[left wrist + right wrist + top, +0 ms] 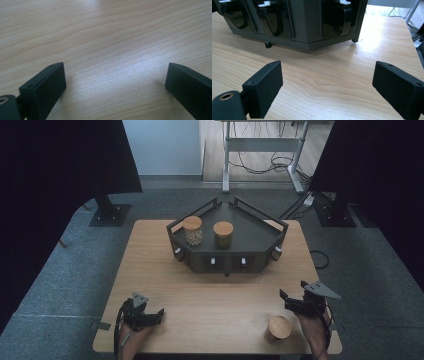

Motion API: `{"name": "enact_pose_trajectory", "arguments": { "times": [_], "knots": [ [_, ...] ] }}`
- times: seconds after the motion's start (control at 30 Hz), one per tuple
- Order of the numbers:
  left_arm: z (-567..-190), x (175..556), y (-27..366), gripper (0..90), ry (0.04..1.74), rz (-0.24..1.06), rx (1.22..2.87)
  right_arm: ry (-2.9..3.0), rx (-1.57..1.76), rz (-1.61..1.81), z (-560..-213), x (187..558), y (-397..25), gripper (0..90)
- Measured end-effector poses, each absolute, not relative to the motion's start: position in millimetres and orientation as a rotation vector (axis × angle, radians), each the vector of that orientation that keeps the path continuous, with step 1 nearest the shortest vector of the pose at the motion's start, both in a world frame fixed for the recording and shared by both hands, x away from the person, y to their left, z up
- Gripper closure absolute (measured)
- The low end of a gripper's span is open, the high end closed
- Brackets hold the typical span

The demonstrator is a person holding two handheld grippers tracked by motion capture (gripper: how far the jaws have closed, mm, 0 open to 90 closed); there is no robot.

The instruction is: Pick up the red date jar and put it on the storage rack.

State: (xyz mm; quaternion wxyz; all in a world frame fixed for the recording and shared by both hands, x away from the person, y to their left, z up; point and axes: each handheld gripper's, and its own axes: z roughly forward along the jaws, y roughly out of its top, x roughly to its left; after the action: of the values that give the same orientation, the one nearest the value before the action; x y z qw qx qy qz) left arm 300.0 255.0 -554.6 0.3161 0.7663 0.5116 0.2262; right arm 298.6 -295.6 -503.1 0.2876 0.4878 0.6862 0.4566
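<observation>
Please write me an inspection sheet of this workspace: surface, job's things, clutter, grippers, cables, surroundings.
Surface: wooden table, bare in front.
Job's things: lidded jar on the table beside the right gripper; two lidded jars on the dark rack.
Clutter: nothing seen.
Grippers: right gripper open, holding nothing; left gripper open, holding nothing.
Cables: loose cables on the floor under the far desk.
Surroundings: grey carpet, dark curtains.

Small round jar [279, 328] with a wooden lid (lid on) stands upright near the table's front right edge, just beside the right gripper [295, 300].
</observation>
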Motion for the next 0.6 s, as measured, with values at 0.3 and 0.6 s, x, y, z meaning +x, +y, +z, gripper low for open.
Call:
{"name": "enact_pose_trajectory", "arguments": {
  "times": [0.3, 0.6],
  "knots": [
    [-554.5, 299.9, 254.9, 2.9, 1.347, 0.595, 2.018, 1.851, 1.287, 1.225, -500.2, 285.8, -292.5, 9.0],
    [-554.5, 299.8, 255.0, 2.9, 1.346, 0.595, 2.019, 1.869, 1.258, 1.228, -496.2, 272.5, -287.5, 9.1]
  ]
}}
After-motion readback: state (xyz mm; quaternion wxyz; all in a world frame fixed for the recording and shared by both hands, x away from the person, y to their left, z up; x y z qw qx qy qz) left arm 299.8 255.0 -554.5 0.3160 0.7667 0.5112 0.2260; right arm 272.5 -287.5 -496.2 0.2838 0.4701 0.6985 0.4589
